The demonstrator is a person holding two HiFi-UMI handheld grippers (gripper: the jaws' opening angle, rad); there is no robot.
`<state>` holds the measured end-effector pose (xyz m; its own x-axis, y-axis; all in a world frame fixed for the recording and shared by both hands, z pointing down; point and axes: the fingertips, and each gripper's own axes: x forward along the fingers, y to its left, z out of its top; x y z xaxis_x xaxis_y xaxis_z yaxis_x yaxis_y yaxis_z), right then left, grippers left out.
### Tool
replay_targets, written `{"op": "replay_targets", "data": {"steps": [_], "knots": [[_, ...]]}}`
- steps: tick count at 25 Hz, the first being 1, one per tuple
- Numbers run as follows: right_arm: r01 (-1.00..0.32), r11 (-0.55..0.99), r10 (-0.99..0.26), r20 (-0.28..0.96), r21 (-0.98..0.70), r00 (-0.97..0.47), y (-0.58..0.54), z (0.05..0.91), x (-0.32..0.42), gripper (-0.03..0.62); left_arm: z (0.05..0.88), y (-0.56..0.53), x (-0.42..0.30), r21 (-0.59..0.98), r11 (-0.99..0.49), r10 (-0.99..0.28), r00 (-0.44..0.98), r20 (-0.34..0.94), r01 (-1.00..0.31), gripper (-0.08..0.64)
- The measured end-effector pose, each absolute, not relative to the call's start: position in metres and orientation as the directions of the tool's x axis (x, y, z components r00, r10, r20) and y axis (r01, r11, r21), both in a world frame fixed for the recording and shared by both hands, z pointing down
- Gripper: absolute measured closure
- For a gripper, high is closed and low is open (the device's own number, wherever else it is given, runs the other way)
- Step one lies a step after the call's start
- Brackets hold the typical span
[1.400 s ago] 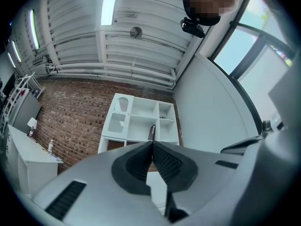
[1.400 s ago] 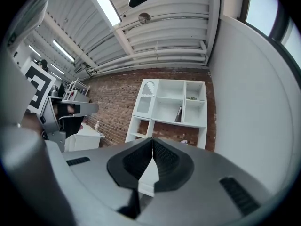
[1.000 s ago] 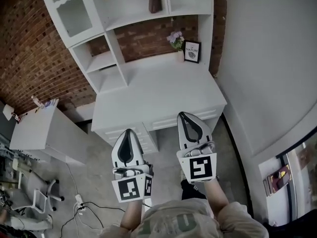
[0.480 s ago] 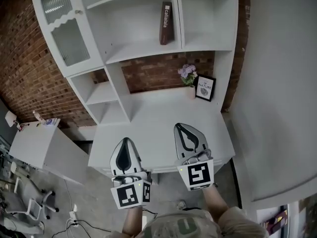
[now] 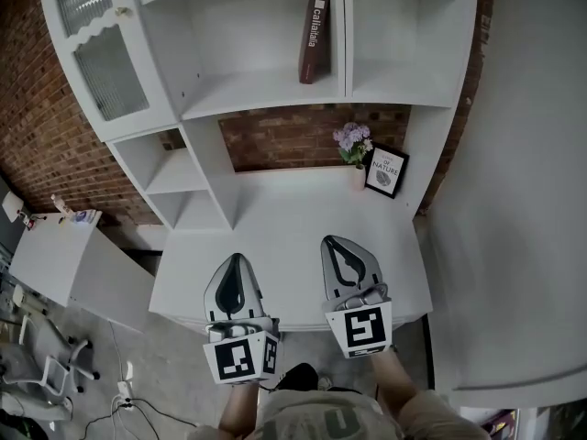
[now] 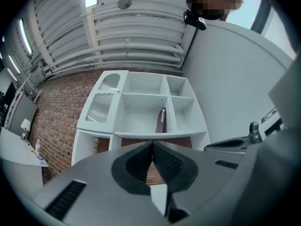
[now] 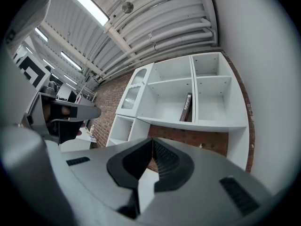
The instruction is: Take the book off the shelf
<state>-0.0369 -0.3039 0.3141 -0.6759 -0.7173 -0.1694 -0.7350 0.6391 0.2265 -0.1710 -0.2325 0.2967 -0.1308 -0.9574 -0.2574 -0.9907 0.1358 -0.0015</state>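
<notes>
Book [image 5: 314,37] stands on the far white shelf [image 5: 266,90], just beside the divider [image 5: 348,35] at its right. Left tongs [image 5: 233,262] and right tongs [image 5: 339,246] hover clenched and empty over the tabletop's [image 5: 284,214] near edge, well apart from it.

flowers [image 5: 353,140] beside framed print [image 5: 387,171] (both on desk [image 5: 275,241]).

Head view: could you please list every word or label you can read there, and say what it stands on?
"NATURE": on the framed print on the desk; the smaller line above it is too small to read.
"callahalla", roughly, letters uncertain: on the spine of the book on the shelf.
</notes>
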Motion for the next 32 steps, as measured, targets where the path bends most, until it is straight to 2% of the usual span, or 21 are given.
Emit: {"op": "replay_targets", "data": {"steps": [3, 14, 28, 29, 31, 32], "knots": [[-0.745, 0.629, -0.732, -0.155, 0.219, -0.664, -0.308, 0.318, -0.033, 0.577, 0.304, -0.246, -0.166, -0.002, 0.105, -0.967, -0.101, -0.233, -0.994, 0.546], [-0.811, 0.543, -0.782, -0.219, 0.219, -0.583, -0.352, 0.3, -0.028, 0.576, 0.299, -0.309, -0.164, 0.011, 0.002, -0.963, -0.005, -0.269, -1.0, 0.546], [-0.813, 0.545, -0.78, -0.23, 0.206, -0.582, -0.385, 0.296, -0.05, 0.577, 0.288, -0.349, -0.158, 0.008, -0.083, -0.949, 0.076, -0.305, -0.997, 0.542], [-0.814, 0.544, -0.781, -0.229, 0.206, -0.58, -0.386, 0.297, -0.05, 0.577, 0.287, -0.351, -0.156, 0.004, -0.096, -0.947, 0.09, -0.307, -0.995, 0.521], [-0.817, 0.54, -0.786, -0.225, 0.205, -0.576, -0.388, 0.298, -0.05, 0.577, 0.281, -0.355, -0.151, 0.006, -0.146, -0.938, 0.136, -0.32, -0.989, 0.392], [-0.818, 0.538, -0.789, -0.219, 0.205, -0.574, -0.389, 0.3, -0.049, 0.577, 0.276, -0.356, -0.148, 0.011, -0.178, -0.929, 0.164, -0.332, -0.984, 0.356]]}}
